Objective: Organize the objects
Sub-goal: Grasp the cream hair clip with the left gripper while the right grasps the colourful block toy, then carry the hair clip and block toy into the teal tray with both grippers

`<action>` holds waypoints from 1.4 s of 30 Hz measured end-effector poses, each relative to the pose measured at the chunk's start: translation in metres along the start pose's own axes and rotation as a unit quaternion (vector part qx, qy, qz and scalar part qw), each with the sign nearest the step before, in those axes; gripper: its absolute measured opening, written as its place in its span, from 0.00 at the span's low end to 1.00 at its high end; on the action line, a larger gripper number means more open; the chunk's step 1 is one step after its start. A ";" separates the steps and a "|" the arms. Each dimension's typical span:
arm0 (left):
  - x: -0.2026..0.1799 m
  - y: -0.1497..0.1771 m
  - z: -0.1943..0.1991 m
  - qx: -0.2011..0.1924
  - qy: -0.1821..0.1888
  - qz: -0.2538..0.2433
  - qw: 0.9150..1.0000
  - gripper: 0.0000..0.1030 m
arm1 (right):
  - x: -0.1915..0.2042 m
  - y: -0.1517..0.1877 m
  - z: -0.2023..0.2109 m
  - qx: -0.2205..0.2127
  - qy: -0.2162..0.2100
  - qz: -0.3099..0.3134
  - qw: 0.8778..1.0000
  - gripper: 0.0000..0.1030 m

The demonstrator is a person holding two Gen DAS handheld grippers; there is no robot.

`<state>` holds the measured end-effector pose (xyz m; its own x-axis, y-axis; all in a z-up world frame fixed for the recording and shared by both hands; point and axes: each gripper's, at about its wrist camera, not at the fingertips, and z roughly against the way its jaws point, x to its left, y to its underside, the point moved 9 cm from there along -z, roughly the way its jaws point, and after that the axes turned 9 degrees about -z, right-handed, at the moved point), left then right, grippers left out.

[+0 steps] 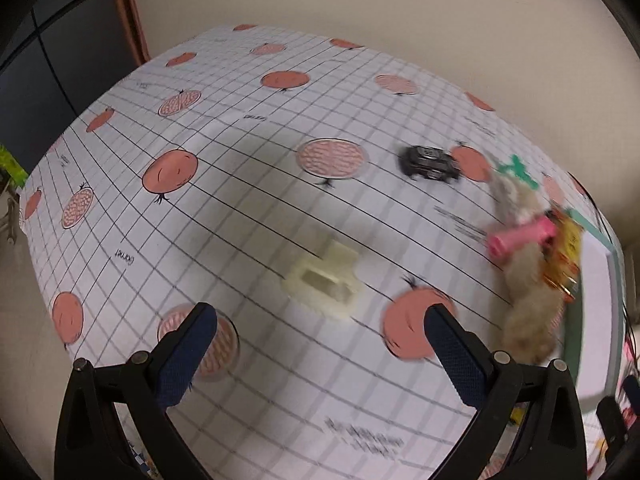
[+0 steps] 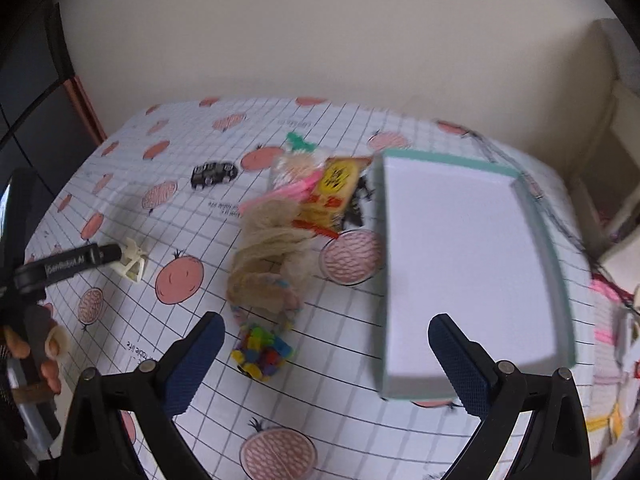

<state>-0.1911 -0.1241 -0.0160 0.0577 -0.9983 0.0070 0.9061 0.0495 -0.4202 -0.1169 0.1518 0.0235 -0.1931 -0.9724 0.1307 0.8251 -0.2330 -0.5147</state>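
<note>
My cream plastic piece (image 1: 323, 282) lies on the pomegranate-print cloth (image 1: 240, 208), just ahead of my left gripper (image 1: 320, 354), whose jaws stand wide with nothing between them. At its two o'clock sits the black toy car (image 1: 430, 162); at three o'clock, the rope toy (image 1: 528, 304) and pink piece (image 1: 520, 236). My right gripper (image 2: 325, 364) is likewise spread wide, the teal-rimmed tray (image 2: 548, 240) at its one o'clock, colourful beads (image 2: 262, 354) at eleven.

I seem to work in a plain home room: my counter (image 2: 400, 420) wears a pomegranate-print grid cloth (image 1: 240, 200), a bare cream wall (image 2: 320, 40) rises behind it, and small toys (image 2: 262, 354) lie scattered.
</note>
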 end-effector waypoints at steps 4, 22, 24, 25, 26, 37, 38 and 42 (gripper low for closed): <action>0.010 -0.012 -0.019 0.001 -0.013 -0.008 1.000 1.00 | 0.014 0.010 -0.032 0.040 -0.010 0.016 0.999 0.99; -0.012 -0.011 -0.054 0.003 -0.003 -0.043 0.999 0.92 | 0.027 0.053 -0.076 0.123 -0.002 0.040 0.992 0.89; -0.013 -0.010 -0.056 0.007 -0.005 -0.044 0.999 0.88 | 0.029 0.053 -0.077 0.126 -0.004 0.039 0.991 0.87; -0.013 -0.009 -0.057 0.008 -0.006 -0.045 0.999 0.86 | 0.029 0.054 -0.077 0.127 -0.004 0.039 0.991 0.85; -0.014 -0.009 -0.058 0.009 -0.007 -0.047 0.999 0.84 | 0.029 0.053 -0.078 0.128 -0.003 0.039 0.991 0.84; -0.012 -0.002 -0.059 0.022 -0.003 -0.041 0.999 0.57 | 0.038 0.059 -0.078 0.145 -0.014 0.040 0.988 0.51; -0.012 -0.001 -0.059 0.022 -0.002 -0.044 0.999 0.57 | 0.038 0.058 -0.079 0.145 -0.013 0.041 0.988 0.51; -0.012 0.001 -0.058 0.025 -0.001 -0.044 0.999 0.57 | 0.033 0.058 -0.077 0.145 -0.012 0.039 0.989 0.50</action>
<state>-0.2154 -0.1134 -0.0692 -0.0224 -0.9988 0.0430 0.9277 -0.0368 -0.3715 -0.1161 0.1059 -0.0670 -0.1134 -0.9860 0.1221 0.9553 -0.1420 -0.2594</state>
